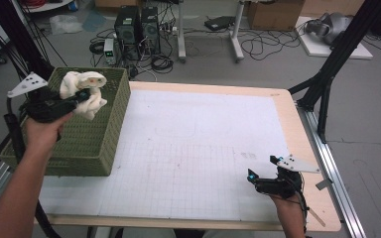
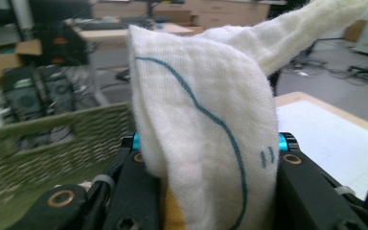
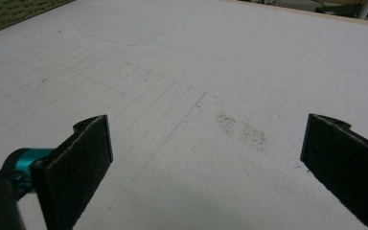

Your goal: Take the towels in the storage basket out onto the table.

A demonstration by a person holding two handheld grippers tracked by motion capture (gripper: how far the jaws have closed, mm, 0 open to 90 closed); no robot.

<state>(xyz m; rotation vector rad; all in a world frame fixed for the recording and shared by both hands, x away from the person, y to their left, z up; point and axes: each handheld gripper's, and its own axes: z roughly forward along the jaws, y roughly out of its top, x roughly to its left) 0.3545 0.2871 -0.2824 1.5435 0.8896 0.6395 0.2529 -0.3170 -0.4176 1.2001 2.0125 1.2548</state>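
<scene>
A cream-white cloth (image 1: 87, 91) with a thin blue line on it hangs bunched above the green woven basket (image 1: 109, 144) at the table's left. My left gripper (image 1: 82, 96) is shut on that cloth and holds it up over the basket. In the left gripper view the cloth (image 2: 206, 139) stands wedged between both black jaws, one end trailing up to the right. My right gripper (image 1: 263, 173) rests low near the table's front right corner, jaws wide apart. In the right gripper view its pads (image 3: 84, 158) frame bare white mat and hold nothing.
A white gridded mat (image 1: 193, 148) covers the wooden table (image 1: 297, 134). A faint dark smudge (image 3: 242, 129) marks the mat ahead of the right gripper. Computer towers (image 1: 136, 27), cables and a desk frame stand on the floor beyond the table. Black tripod legs (image 1: 327, 79) rise at the right.
</scene>
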